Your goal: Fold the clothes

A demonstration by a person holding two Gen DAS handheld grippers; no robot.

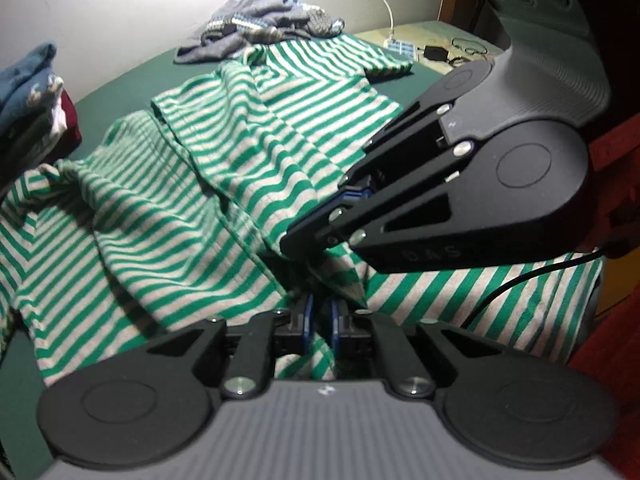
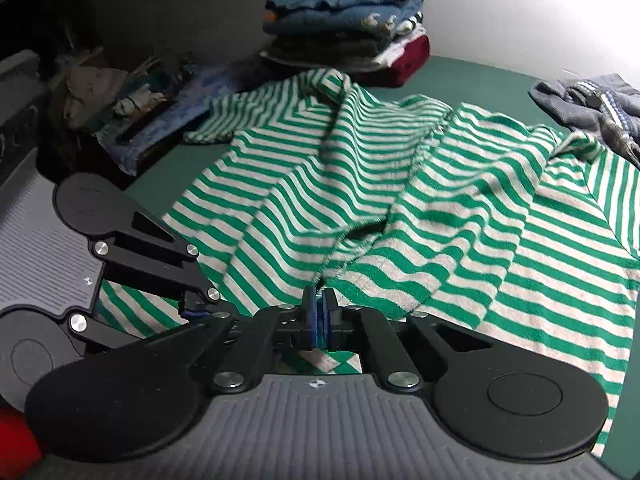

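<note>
Two grippers at work and we've got the striped shirt (image 2: 400, 200) pinched on both: our right gripper (image 2: 319, 312) has its jaws closed on the near hem, blue pads squeezed together with cloth between them, and our left gripper (image 1: 320, 316) is clamped on a bunch of the same fabric right beside it. The shirt lies spread and rumpled across the middle of the green bed (image 2: 480, 76), one sleeve reaching toward the far edge, ridges running up its length, so we judge this fold as barely started. Some of the job looks done: a tidy stack of folded clothes (image 2: 344, 24) sits at the far edge, blue on top, dark red at the bottom. A grey heap (image 1: 256, 28) with pale trim lies crumpled at the far side, waiting. The shirt is soft knit, green and off-white bands, floppy, with a stitched hem; it drapes and creases wherever we lift it. We hold matte black linkages with ribbed grey bodies.
</note>
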